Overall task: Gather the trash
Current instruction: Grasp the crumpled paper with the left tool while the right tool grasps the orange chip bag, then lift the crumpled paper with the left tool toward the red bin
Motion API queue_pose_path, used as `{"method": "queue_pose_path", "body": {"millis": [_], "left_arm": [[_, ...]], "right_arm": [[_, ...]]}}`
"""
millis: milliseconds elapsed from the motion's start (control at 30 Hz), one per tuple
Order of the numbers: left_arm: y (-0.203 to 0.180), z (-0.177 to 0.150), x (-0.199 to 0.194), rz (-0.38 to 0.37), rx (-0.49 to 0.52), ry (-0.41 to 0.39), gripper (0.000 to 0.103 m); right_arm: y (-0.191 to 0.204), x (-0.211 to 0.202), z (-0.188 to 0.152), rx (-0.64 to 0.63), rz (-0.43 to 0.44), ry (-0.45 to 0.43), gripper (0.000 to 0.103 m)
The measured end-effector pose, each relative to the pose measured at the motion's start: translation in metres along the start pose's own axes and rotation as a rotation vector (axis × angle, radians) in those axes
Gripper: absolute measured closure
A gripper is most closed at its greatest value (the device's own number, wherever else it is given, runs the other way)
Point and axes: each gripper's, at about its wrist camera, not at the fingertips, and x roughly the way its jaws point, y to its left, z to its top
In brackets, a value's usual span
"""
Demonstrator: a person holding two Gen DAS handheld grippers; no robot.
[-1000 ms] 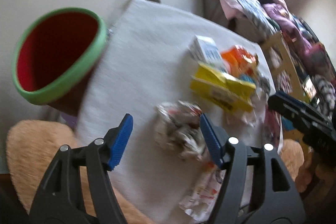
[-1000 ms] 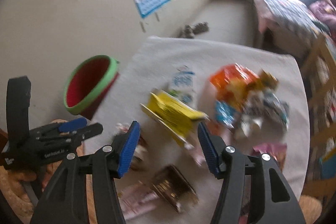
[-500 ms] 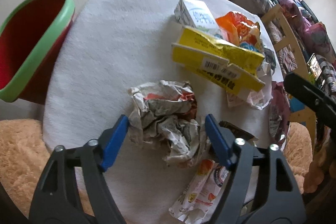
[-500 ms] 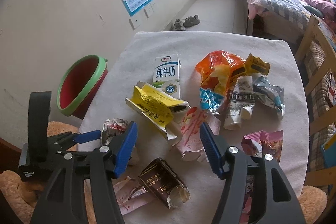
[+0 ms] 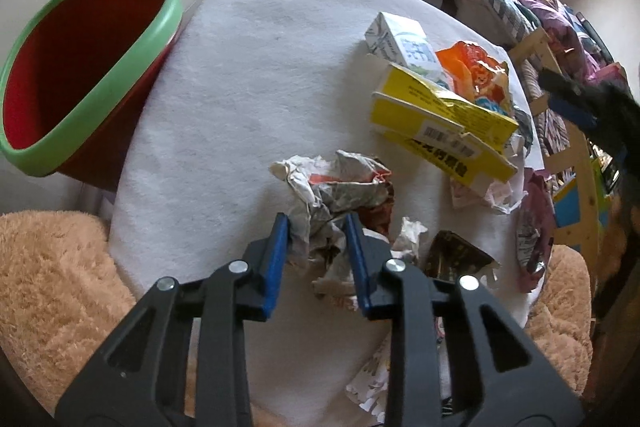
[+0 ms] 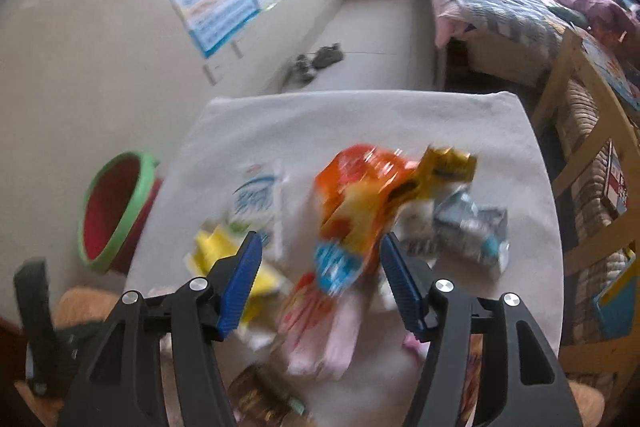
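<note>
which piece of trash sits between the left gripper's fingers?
The crumpled grey-white paper wad, nearest the bin-side table edge. The left gripper is closing around its lower part; the yellow box and milk carton lie farther off, untouched.

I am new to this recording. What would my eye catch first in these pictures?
The red bin with a green rim stands beside the table's left edge. Bright litter, a yellow box and an orange bag, covers the table's right side. In front, the left gripper is closing around a crumpled paper.
</note>
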Motion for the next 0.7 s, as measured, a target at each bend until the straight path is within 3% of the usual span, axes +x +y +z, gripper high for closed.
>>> {"method": "queue_pose_path", "body": {"millis": [200, 333, 433, 567, 700], "left_arm": [[0.008, -0.002, -0.002, -0.007, -0.027, -0.01, 0.061], [0.013, -0.002, -0.003, -0.015, -0.056, -0.021, 0.053], [0.016, -0.002, -0.003, -0.021, -0.07, -0.021, 0.049], [0.016, -0.001, -0.003, -0.026, -0.073, -0.028, 0.047], [0.014, -0.001, -0.006, -0.04, -0.067, -0.043, 0.047]], "right_arm": [[-0.017, 0.049, 0.013, 0.082, -0.038, 0.105, 0.043], [-0.018, 0.067, 0.013, 0.066, -0.07, 0.138, 0.044], [-0.011, 0.068, 0.014, 0.04, -0.061, 0.144, 0.065], [-0.009, 0.057, 0.014, 0.031, -0.019, 0.112, 0.075], [-0.005, 0.029, 0.01, 0.029, 0.037, 0.045, 0.075]]}}
